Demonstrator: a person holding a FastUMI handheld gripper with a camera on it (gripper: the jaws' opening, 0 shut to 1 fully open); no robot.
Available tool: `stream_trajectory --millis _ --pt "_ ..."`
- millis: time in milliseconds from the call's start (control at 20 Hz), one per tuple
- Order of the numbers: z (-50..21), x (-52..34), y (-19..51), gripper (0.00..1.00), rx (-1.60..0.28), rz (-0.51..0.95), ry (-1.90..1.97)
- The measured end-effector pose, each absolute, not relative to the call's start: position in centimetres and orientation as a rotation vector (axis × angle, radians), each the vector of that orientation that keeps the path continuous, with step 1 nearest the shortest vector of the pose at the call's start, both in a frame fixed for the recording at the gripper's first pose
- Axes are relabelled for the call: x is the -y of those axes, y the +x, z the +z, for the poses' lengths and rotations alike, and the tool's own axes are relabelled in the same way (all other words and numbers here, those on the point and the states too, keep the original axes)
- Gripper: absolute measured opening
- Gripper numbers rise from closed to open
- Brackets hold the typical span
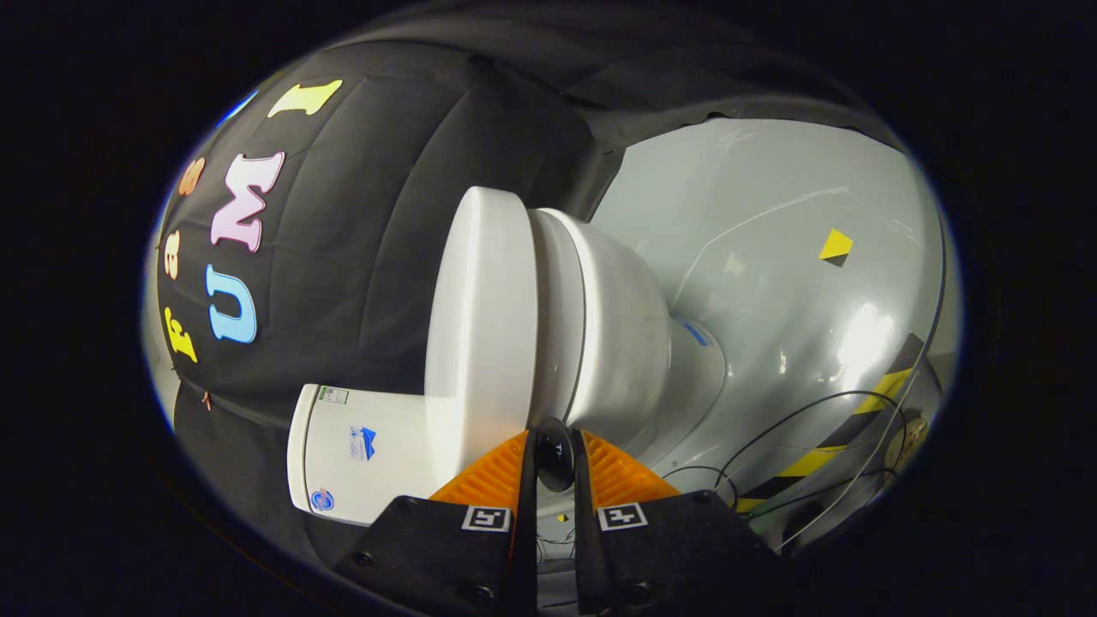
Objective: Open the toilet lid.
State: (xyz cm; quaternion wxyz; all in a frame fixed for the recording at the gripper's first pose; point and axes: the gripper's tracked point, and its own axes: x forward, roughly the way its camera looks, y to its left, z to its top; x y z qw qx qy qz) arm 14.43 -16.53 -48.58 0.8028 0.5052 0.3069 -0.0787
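The white toilet appears turned on its side in the gripper view. Its lid (480,317) lies flat against the seat (557,317), with the bowl (621,334) behind them and the tank (360,450) next to the lid's hinge end. My gripper (555,441) is just short of the lid's hinge end, near where lid and seat meet. The orange fingers (488,480) stand almost together, with only a thin slit between them. A small dark round thing shows in that slit, and I cannot tell what it is. Neither finger presses on the lid.
The glossy grey floor (771,283) spreads beyond the bowl, with a yellow marker (836,246) on it. Yellow-and-black tape (848,437) and several thin cables (771,437) lie near the toilet's base. The black cloth wall (360,214) stands behind the lid and tank.
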Motion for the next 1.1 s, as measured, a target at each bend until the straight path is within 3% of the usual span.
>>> stream_trajectory --millis 100,150,750,1100 --pt "-47.7 17.4 14.7 0.23 -0.619 -0.181 1.118" --pt "-48.1 16.4 14.6 0.05 -0.627 -0.172 1.112" --pt "-45.0 15.7 14.7 0.05 -0.612 -0.161 0.901" --pt "-35.9 12.4 15.6 0.05 -0.524 -0.126 0.577"
